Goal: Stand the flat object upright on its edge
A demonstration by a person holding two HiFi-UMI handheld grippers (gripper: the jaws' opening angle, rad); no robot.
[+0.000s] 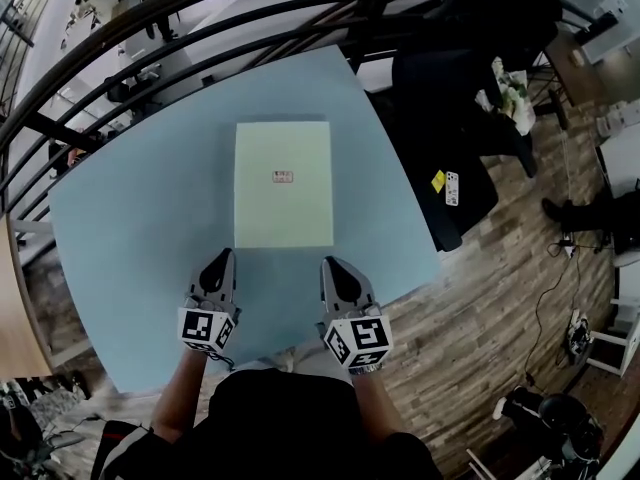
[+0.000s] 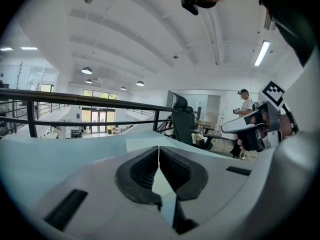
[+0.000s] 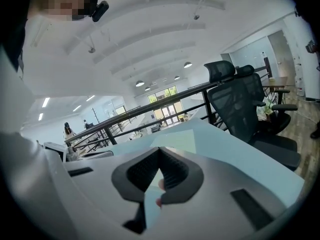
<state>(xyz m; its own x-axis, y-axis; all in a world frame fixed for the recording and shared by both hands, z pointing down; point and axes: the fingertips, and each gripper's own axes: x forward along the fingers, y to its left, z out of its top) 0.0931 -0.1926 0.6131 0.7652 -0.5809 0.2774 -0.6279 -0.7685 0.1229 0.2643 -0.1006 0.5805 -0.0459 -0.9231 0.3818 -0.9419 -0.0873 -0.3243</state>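
Note:
A pale green flat rectangular slab (image 1: 283, 183) with a small red-and-white label lies flat in the middle of the light blue table (image 1: 130, 268). My left gripper (image 1: 222, 258) hovers just short of the slab's near left corner, jaws shut with nothing between them. Near the slab's near right corner my right gripper (image 1: 331, 265) is also shut and empty. In the left gripper view the slab (image 2: 142, 143) shows beyond the closed left gripper (image 2: 159, 150). The right gripper view has the slab (image 3: 177, 143) lying ahead of the closed right gripper (image 3: 159, 151).
A dark railing (image 1: 200, 28) runs behind the table. A black office chair (image 1: 450, 118) stands at the table's right side on a wood floor (image 1: 500, 308). The person's dark torso fills the bottom of the head view.

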